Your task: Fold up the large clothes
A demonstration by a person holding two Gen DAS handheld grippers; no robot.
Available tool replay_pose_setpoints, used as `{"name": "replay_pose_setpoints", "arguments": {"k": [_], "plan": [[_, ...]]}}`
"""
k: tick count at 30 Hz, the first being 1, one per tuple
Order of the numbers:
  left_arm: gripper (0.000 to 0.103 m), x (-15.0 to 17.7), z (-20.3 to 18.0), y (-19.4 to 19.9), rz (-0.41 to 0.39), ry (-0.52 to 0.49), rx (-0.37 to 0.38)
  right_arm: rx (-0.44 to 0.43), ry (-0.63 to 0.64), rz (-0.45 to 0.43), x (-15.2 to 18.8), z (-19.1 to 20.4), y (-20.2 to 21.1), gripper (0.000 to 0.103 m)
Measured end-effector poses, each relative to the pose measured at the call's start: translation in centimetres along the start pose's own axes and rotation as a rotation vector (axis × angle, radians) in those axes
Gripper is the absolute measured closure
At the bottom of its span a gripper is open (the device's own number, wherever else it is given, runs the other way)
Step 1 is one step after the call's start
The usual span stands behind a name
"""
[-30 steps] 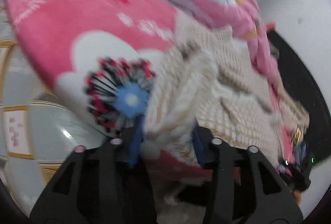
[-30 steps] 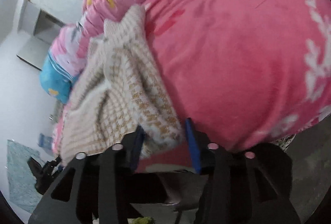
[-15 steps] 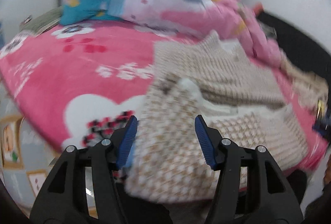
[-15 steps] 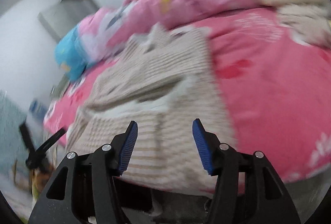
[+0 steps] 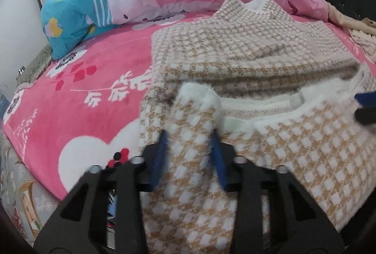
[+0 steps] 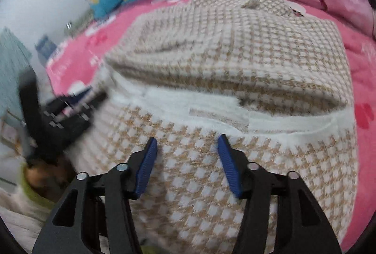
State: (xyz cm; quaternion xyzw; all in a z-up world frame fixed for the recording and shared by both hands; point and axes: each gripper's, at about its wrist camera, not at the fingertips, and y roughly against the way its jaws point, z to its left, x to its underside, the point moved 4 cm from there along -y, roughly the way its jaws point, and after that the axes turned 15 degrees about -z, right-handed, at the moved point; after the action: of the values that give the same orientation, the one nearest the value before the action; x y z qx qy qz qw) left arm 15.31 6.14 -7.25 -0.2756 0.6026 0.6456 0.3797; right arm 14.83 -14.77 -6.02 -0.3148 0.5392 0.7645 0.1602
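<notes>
Two grippers over houndstooth sweater point(image 5: 246, 61) on pink blanket point(image 5: 77, 99), left gripper point(image 5: 189, 136) pinching a fold, right gripper point(image 6: 186, 143) fingers apart

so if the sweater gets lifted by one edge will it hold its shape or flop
The sweater will likely flop: its fuzzy knit already lies in soft folds on the blanket. It looks thick, so it probably hangs heavily. The nap should grip rather than slip between the left hand-held gripper pads.

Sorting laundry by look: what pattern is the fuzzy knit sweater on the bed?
Tan-and-white houndstooth check with white trim on the fuzzy knit sweater; clearest in the right wrist view.
</notes>
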Motion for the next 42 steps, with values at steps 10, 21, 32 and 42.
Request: {"name": "replay_pose_setpoints", "arguments": {"k": [10,21,32,42], "plan": [[0.095,-2.8,0.3,3.9,-0.15,0.028,0.037,0.141,0.12,-0.199,-1.6,1.9,6.1,0.098],[0.074,-2.7,1.6,-0.2,-0.075,0.069,-0.024,0.201,0.066,-0.202,-1.2,-0.4,-1.5,0.098],[0.053,-4.5,-1.1,5.4,-0.207,0.267,0.358,0.233,0.093,-0.262,-1.6,-0.4,-2.0,0.098],[0.061,-1.0,-9.8,-0.4,0.028,0.191,0.462,0.143,-0.036,-0.22,-1.7,-2.3,-2.8,0.098]]}}
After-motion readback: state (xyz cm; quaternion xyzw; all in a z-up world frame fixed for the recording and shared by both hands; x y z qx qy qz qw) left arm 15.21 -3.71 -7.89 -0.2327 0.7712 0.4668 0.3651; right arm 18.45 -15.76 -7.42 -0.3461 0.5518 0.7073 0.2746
